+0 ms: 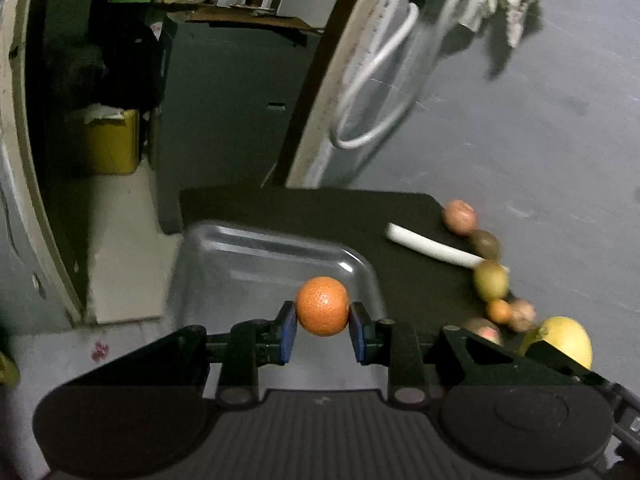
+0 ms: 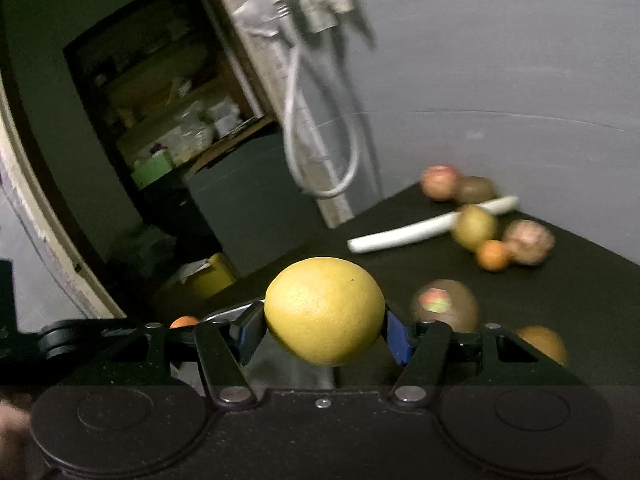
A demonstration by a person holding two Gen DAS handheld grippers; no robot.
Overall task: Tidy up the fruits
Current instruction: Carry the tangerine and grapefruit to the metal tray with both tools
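Observation:
My left gripper is shut on a small orange, held just above the near right corner of a clear plastic tray. In the right wrist view my right gripper is shut on a large yellow citrus fruit, lifted over the black mat. That yellow fruit also shows at the right of the left wrist view, and the orange peeks out at the left of the right wrist view. Several loose fruits lie on the mat: a pink apple, a kiwi, a green-yellow fruit and a small orange fruit.
A white stick-shaped vegetable lies across the mat among the fruits. A stickered brown fruit sits close behind my right fingers. White cable loops hang on the wall. A yellow box stands on the floor to the left.

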